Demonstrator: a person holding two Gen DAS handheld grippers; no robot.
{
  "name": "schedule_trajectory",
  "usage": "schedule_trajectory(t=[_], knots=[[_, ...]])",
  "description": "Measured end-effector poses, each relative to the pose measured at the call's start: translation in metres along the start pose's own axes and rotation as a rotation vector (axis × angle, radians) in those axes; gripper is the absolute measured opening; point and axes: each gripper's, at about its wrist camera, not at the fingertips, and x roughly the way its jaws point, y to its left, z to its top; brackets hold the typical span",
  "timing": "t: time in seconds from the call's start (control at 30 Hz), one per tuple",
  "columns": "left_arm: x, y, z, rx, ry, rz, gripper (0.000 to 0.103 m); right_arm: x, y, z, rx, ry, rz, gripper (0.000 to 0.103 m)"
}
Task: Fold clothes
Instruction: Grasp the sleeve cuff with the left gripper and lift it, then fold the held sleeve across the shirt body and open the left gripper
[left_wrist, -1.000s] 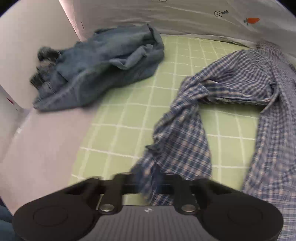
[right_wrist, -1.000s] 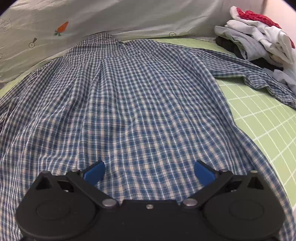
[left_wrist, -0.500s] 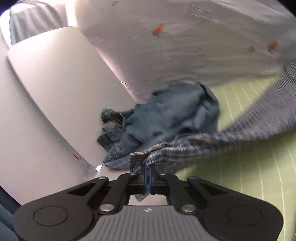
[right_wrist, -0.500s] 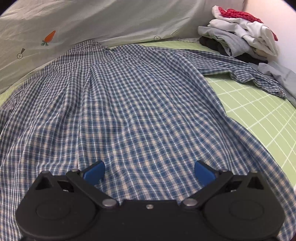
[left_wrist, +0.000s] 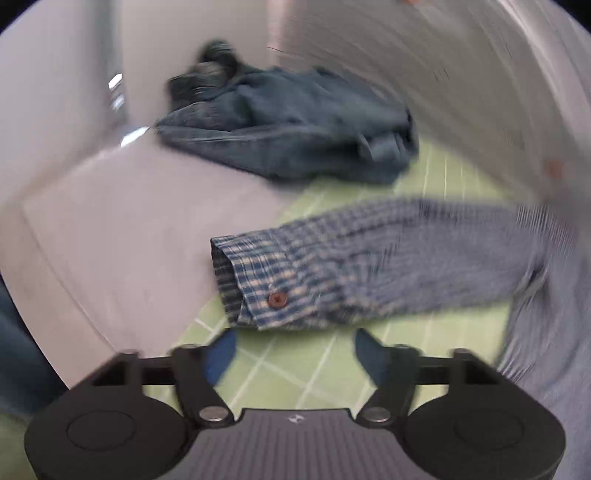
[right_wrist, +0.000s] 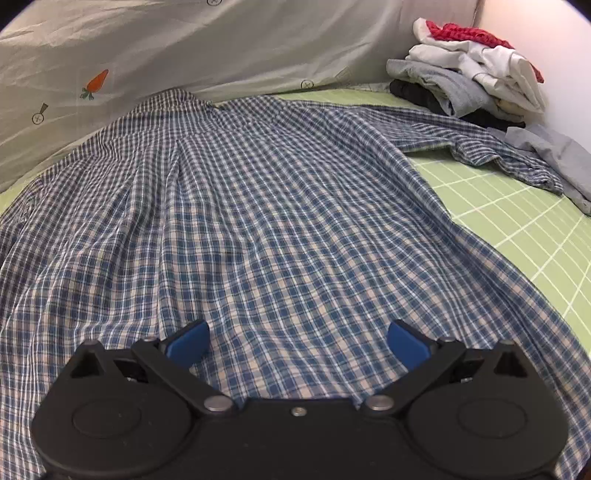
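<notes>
A blue-and-white plaid shirt (right_wrist: 258, 221) lies spread back-up on the green grid mat (right_wrist: 517, 221). Its left sleeve (left_wrist: 369, 266) stretches out flat in the left wrist view, the buttoned cuff (left_wrist: 251, 284) just beyond my left gripper (left_wrist: 295, 354). That gripper's jaws are opening and nothing is between them; the cuff lies free on the mat. My right gripper (right_wrist: 295, 343) hovers open over the shirt's lower back, holding nothing. The right sleeve (right_wrist: 480, 147) lies bunched toward the far right.
A crumpled denim garment (left_wrist: 295, 125) lies beyond the cuff by the white wall (left_wrist: 92, 221). A pile of folded clothes (right_wrist: 469, 74) sits at the back right corner, with a grey garment (right_wrist: 554, 158) beside it. A carrot-print sheet (right_wrist: 147, 55) backs the mat.
My left gripper, shut on the plaid sleeve's cuff, pulled it out to the left, then let go; the sleeve now lies stretched flat. The right gripper stayed open over the shirt.
</notes>
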Motion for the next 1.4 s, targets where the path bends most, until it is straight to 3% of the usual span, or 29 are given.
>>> schedule_trajectory(t=[0.1, 0.23, 0.4, 0.47, 0.53, 0.57, 0.63, 0.87, 0.97, 1.17, 1.27, 1.4], knots=[[0.004, 0.006, 0.006, -0.069, -0.007, 0.005, 0.079, -0.001, 0.002, -0.003, 0.006, -0.023, -0.007, 0.103], [0.024, 0.006, 0.014, -0.073, 0.024, 0.079, 0.08, -0.002, 0.004, -0.005, 0.015, -0.032, -0.016, 0.103], [0.044, 0.005, 0.019, -0.086, 0.047, 0.103, 0.08, -0.003, 0.004, -0.006, 0.016, -0.035, -0.018, 0.103], [0.049, 0.0, 0.02, -0.059, 0.05, 0.117, 0.073, -0.003, 0.005, -0.006, 0.017, -0.035, -0.019, 0.103], [0.053, -0.005, 0.019, -0.009, 0.052, 0.142, 0.036, -0.003, 0.006, -0.007, 0.018, -0.036, -0.02, 0.103], [0.052, -0.008, 0.019, 0.024, 0.04, 0.155, 0.029, -0.004, 0.006, -0.007, 0.02, -0.036, -0.021, 0.103], [0.051, -0.011, 0.02, 0.065, 0.023, 0.189, 0.004, -0.004, 0.006, -0.007, 0.023, -0.036, -0.025, 0.103], [0.059, 0.01, 0.036, 0.018, -0.002, 0.26, 0.003, -0.003, 0.007, -0.007, 0.025, -0.027, -0.026, 0.103], [0.055, 0.015, 0.045, -0.019, -0.006, 0.25, 0.003, -0.003, 0.006, -0.006, 0.02, -0.018, -0.021, 0.103], [0.034, -0.024, 0.051, 0.021, -0.027, 0.113, 0.003, -0.002, 0.006, -0.004, 0.016, -0.007, -0.017, 0.103], [0.023, -0.065, 0.048, 0.095, -0.036, -0.007, 0.003, -0.002, 0.005, -0.003, 0.015, -0.009, -0.016, 0.103], [0.008, -0.127, 0.034, 0.24, -0.036, -0.229, 0.003, -0.003, 0.004, -0.005, 0.01, -0.018, -0.012, 0.103]])
